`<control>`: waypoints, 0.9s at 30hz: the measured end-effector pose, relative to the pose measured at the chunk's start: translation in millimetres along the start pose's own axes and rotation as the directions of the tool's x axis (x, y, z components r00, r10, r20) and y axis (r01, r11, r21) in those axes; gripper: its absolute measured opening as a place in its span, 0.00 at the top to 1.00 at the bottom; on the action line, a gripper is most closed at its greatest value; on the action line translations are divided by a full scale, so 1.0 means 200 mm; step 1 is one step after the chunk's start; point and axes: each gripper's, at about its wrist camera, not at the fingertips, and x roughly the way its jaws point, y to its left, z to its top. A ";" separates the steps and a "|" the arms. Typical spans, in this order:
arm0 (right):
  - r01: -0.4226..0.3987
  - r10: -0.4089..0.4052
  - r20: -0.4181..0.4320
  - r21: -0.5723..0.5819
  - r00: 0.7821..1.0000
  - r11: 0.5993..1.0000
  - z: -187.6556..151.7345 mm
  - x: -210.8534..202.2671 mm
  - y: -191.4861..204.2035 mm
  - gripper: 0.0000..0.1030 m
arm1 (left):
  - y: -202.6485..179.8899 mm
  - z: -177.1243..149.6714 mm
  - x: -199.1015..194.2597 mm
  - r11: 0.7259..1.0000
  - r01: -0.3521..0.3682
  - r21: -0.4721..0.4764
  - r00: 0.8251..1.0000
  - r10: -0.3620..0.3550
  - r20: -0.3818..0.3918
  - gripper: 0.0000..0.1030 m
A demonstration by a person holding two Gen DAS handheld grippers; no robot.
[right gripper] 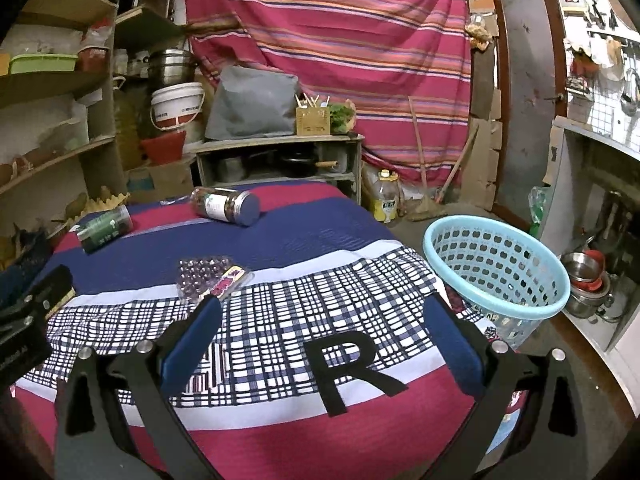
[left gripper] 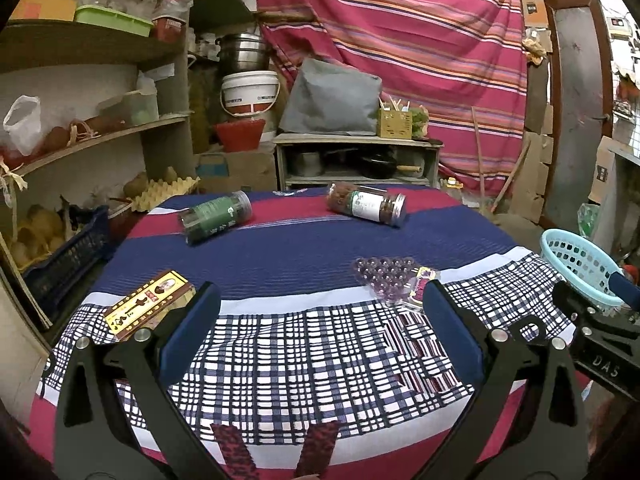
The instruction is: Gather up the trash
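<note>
A cloth-covered table (left gripper: 312, 240) holds the trash. A green-labelled jar (left gripper: 216, 218) (right gripper: 105, 229) lies on its side at the far left. A jar with a metal lid (left gripper: 366, 203) (right gripper: 226, 204) lies at the far middle. A clear blister tray (left gripper: 384, 280) (right gripper: 204, 276) with a pink card rests mid-table. A yellow and brown box (left gripper: 148, 304) lies near the left front. My left gripper (left gripper: 320, 300) hovers open over the checked cloth, holding nothing. My right gripper (right gripper: 320, 312) is open too and holds nothing. A light blue perforated basket (right gripper: 496, 268) (left gripper: 580, 266) stands beside the table's right edge.
Wooden shelves (left gripper: 92, 128) with clutter stand at the left, with a dark blue crate (left gripper: 68, 256) below. A low cabinet (left gripper: 356, 160) with pans sits behind the table, under a striped hanging cloth (left gripper: 400, 40). Metal bowls (right gripper: 588, 280) lie on the floor to the right.
</note>
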 end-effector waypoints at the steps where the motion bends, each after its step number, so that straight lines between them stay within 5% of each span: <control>1: -0.002 0.002 0.000 0.001 1.000 1.000 0.00 0.00 0.00 0.04 | 0.00 0.00 0.01 1.000 0.002 0.005 1.000 -0.002 -0.003 0.05; 27: -0.030 0.030 0.004 -0.036 1.000 0.999 -0.01 0.02 0.04 0.04 | -0.02 -0.02 0.01 1.000 0.001 0.010 1.000 -0.001 -0.001 0.05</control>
